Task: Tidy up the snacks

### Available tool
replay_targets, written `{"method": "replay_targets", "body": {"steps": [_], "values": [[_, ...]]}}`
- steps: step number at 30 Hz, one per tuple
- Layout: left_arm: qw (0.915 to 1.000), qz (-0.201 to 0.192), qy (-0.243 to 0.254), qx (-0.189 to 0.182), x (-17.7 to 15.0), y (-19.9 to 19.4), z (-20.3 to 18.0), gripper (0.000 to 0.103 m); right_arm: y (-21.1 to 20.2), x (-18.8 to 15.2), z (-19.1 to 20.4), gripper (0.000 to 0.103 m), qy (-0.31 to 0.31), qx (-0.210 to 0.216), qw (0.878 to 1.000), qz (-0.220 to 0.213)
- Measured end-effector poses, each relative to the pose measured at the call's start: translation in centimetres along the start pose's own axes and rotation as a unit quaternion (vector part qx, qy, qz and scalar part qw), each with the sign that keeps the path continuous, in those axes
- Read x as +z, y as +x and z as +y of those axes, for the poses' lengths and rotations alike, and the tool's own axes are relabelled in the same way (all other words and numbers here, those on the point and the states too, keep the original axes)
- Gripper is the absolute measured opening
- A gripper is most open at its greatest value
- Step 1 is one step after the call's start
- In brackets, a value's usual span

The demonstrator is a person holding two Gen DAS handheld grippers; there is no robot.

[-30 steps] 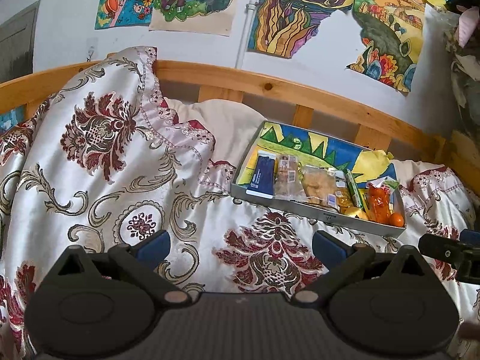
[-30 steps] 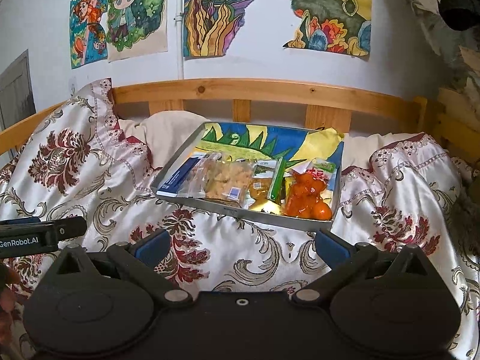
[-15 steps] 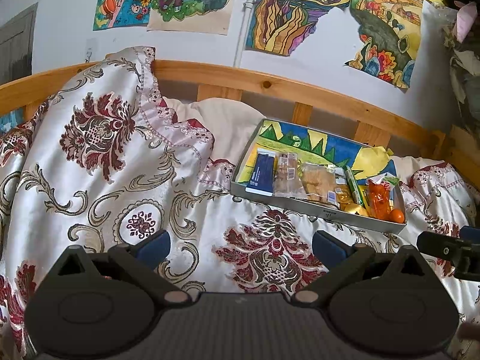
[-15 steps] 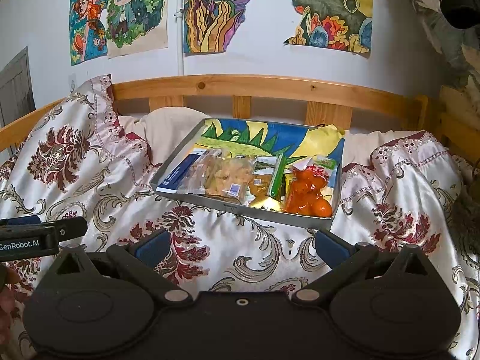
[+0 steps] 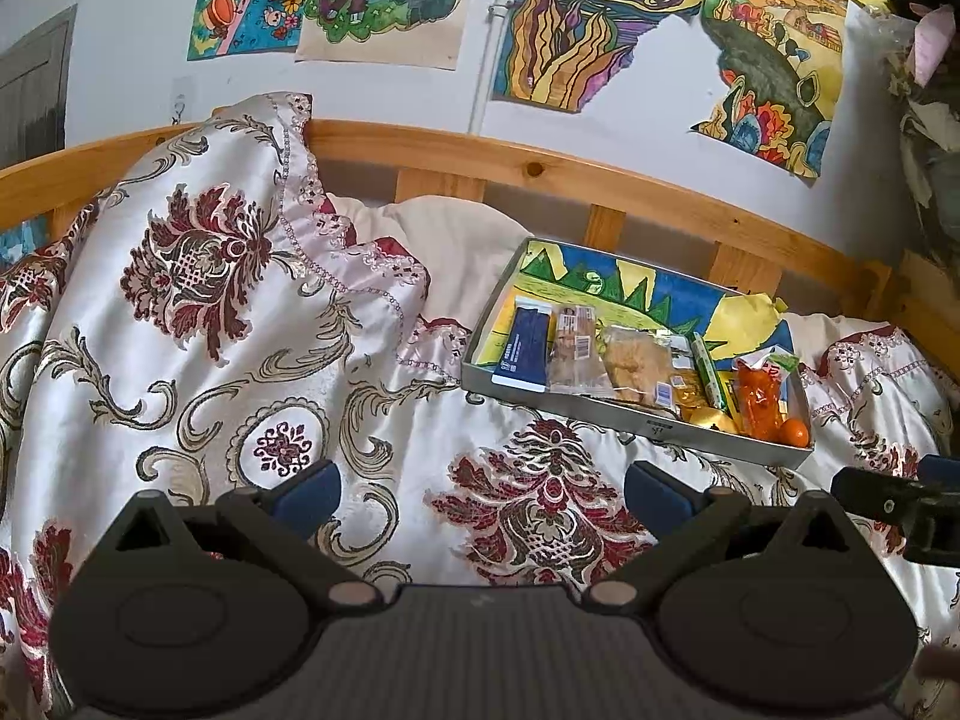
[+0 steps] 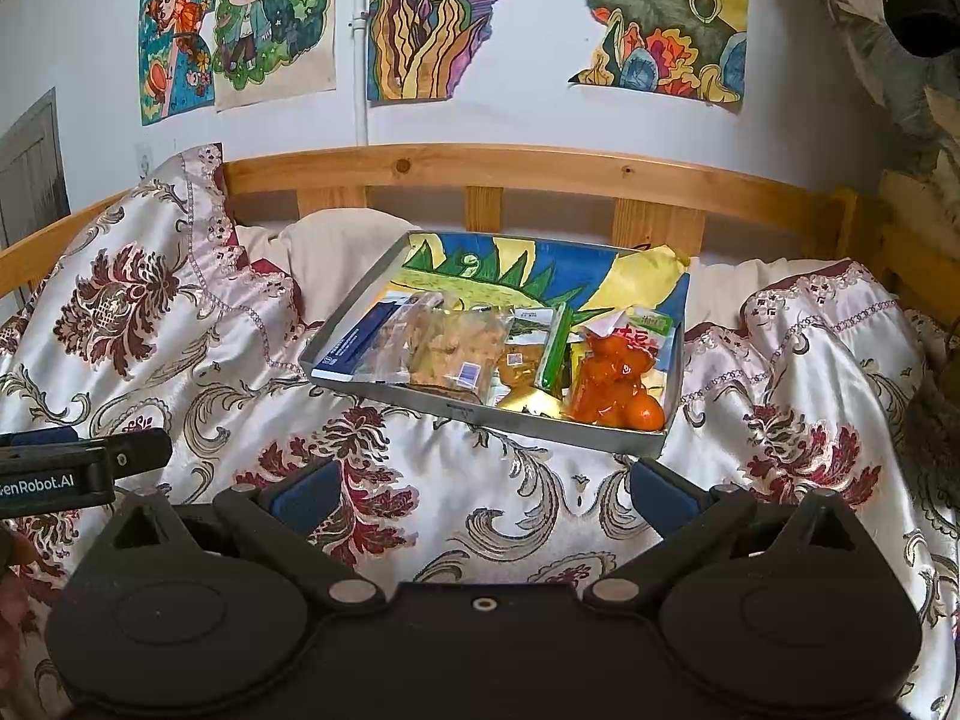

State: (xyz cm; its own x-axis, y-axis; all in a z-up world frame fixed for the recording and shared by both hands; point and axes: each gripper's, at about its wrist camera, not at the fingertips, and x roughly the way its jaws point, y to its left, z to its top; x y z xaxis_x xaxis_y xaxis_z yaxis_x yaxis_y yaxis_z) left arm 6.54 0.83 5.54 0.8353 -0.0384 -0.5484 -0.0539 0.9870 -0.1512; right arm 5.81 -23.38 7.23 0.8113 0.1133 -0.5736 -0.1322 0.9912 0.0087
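Both hand-held grippers, left (image 5: 480, 489) and right (image 6: 480, 489), are held spread and empty above the bedspread (image 5: 240, 360). The snack tray (image 6: 648, 441) is observed ahead of them.

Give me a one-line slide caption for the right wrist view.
Open right claw faces a metal tray of packaged snacks resting on a floral bedspread.
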Motion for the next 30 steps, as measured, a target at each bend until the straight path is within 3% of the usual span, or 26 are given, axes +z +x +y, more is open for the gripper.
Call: {"method": "replay_targets", "body": {"steps": [19, 30], "values": [[1.0, 0.0, 0.001, 0.002, 0.03, -0.03, -0.09, 0.103, 0.03, 0.03, 0.02, 0.102, 0.0, 0.0, 1.0, 0.001], [0.9993, 0.002, 0.008, 0.038, 0.18, -0.03, -0.08, 0.103, 0.05, 0.12, 0.06, 0.102, 0.0, 0.0, 1.0, 0.002]]}}
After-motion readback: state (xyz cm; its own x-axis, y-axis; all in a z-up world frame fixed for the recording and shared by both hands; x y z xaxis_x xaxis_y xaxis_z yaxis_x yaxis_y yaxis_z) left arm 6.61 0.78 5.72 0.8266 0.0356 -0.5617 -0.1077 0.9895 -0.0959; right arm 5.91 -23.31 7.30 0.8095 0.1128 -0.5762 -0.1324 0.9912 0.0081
